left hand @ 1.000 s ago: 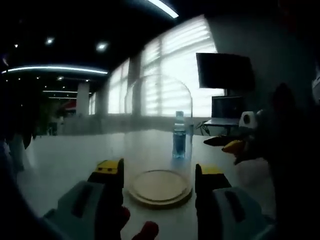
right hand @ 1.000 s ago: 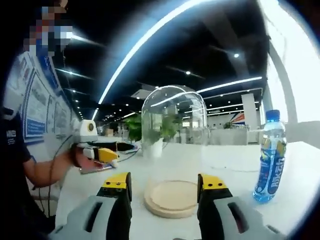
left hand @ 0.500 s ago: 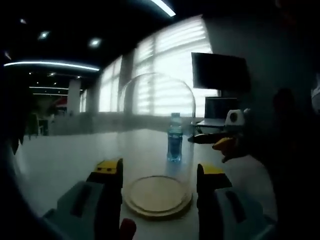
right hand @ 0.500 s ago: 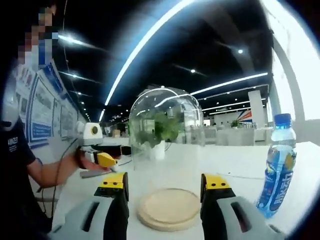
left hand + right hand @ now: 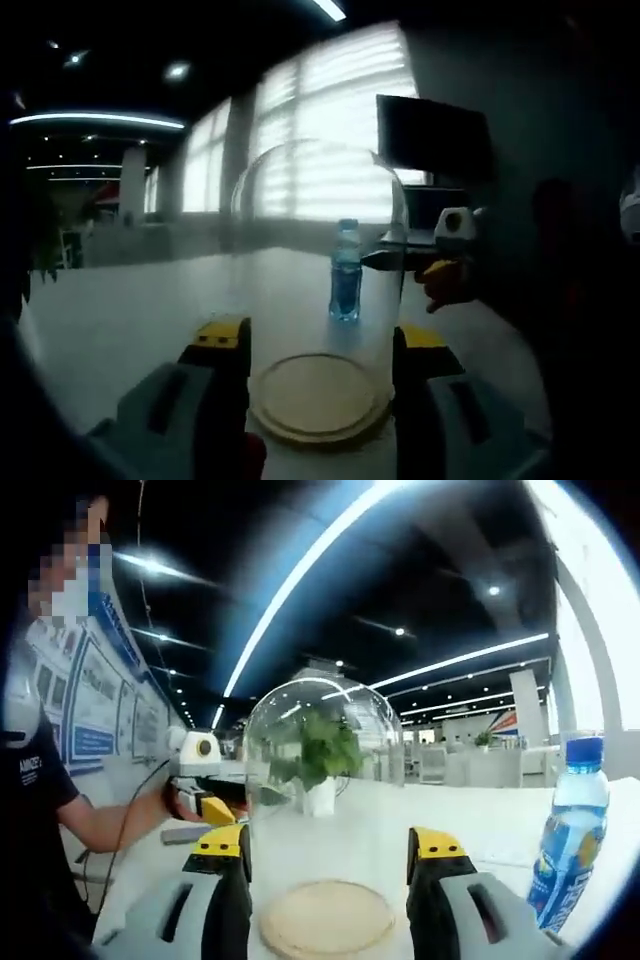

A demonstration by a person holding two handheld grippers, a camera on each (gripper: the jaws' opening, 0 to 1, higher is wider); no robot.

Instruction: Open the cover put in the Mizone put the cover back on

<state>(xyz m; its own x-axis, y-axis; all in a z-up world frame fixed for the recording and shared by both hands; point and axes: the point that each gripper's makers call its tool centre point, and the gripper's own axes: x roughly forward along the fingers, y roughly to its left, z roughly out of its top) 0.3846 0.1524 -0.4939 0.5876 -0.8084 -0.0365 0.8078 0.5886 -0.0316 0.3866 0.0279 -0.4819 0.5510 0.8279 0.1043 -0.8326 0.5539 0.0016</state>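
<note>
Both tongs wide, nearer the glass cover (image 5: 322, 770) than before — bottle (image 5: 570, 845) untouched

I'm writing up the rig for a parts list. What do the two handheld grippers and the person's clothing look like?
The left gripper and right gripper look alike: pale grey bodies with black fingers capped in yellow. Seen from the right gripper view, the left one carries a white box, with a thin cable trailing from it. The person wears a dark short sleeve with small white lettering.
</note>
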